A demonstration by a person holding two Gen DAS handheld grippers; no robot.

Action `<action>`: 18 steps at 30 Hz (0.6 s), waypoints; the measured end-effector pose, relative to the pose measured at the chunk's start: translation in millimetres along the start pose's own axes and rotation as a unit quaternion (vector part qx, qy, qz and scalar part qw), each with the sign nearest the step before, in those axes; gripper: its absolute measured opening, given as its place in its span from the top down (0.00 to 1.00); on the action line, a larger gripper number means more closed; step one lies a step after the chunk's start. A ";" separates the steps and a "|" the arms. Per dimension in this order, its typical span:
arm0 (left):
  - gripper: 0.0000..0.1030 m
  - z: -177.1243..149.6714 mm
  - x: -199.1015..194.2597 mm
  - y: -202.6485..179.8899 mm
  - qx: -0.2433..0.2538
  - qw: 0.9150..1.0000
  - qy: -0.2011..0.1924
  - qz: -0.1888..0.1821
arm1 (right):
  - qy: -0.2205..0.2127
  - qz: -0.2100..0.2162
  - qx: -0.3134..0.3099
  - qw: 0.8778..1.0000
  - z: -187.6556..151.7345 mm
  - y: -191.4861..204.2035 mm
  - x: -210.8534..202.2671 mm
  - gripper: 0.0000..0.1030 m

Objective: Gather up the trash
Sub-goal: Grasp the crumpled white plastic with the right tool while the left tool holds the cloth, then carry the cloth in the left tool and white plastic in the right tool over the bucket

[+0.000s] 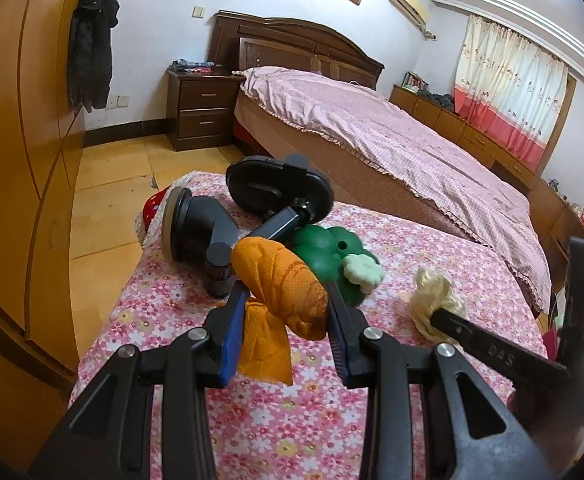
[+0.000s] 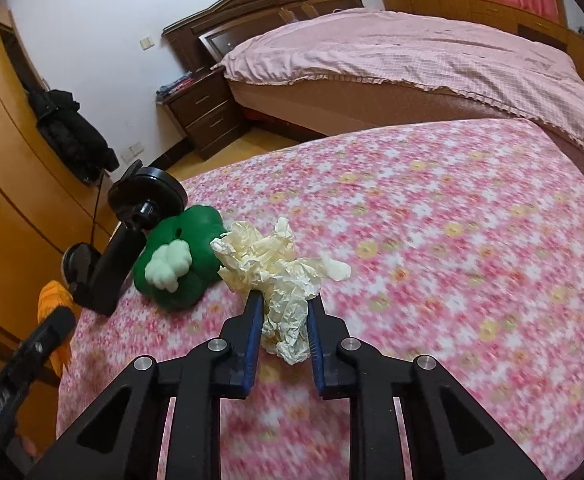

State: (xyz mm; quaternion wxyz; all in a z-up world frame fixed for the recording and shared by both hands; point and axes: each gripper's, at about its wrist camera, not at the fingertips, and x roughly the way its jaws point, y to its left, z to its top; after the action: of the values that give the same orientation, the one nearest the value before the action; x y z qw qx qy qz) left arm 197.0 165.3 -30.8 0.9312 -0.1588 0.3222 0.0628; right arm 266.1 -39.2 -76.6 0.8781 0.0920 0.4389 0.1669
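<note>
The left gripper [image 1: 287, 312] is clamped on a crumpled orange wad [image 1: 279, 284], its blue pads pressing the wad from both sides and a loose tail of the same orange material hanging down between the fingers. The wad is lifted just above the pink floral cloth [image 1: 275, 412] that covers the near surface.

To the right, the right gripper [image 2: 281, 320] has its fingers drawn in on a crumpled cream wad [image 2: 269, 264]. The lower part of that wad sits between the two blue pads, which seem to press on it, though the right wrist view is blurred near the cloth; the rest of the wad spreads out beyond the fingertips, resting on the floral cloth.

Just beyond and left of the cream wad lies a green flower-shaped toy [image 2: 187, 248] with a pale green flower [image 2: 169, 266] on it. Further left, touching the toy, a black suction-cup mount [image 1: 251, 208] lies on its side. Far behind stands a bed with a pink checked cover [image 1: 392, 136], a dark nightstand [image 1: 203, 108] to its left, and an orange wardrobe [image 1: 19, 120] along the left wall.
</note>
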 end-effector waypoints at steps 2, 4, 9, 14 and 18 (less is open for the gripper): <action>0.64 1.2 -8.3 -4.1 0.004 1.000 -0.005 -0.003 | -0.004 -0.001 0.000 1.000 -6.3 -4.6 -12.7 0.80; 0.64 0.4 -18.8 -7.3 0.005 1.000 -0.013 -0.012 | -0.010 -0.002 0.001 1.000 -12.7 -9.7 -27.2 0.80; 0.64 -6.5 -40.0 -14.8 0.002 0.999 -0.021 -0.024 | -0.020 0.002 0.017 1.000 -28.6 -23.0 -58.6 0.80; 0.64 -16.5 -60.0 -26.0 -0.004 0.999 -0.024 -0.034 | -0.031 0.012 0.030 0.999 -41.3 -30.8 -87.0 0.80; 0.64 -27.2 -74.9 -41.9 0.001 0.999 -0.024 -0.040 | -0.050 0.022 0.039 0.998 -48.8 -39.1 -112.7 0.80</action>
State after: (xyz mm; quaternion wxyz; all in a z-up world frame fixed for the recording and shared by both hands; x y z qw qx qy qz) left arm 131.6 115.6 6.2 0.9405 -0.1692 0.2934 0.0292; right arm 172.3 -116.9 -34.4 0.8907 0.1442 0.3988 0.1637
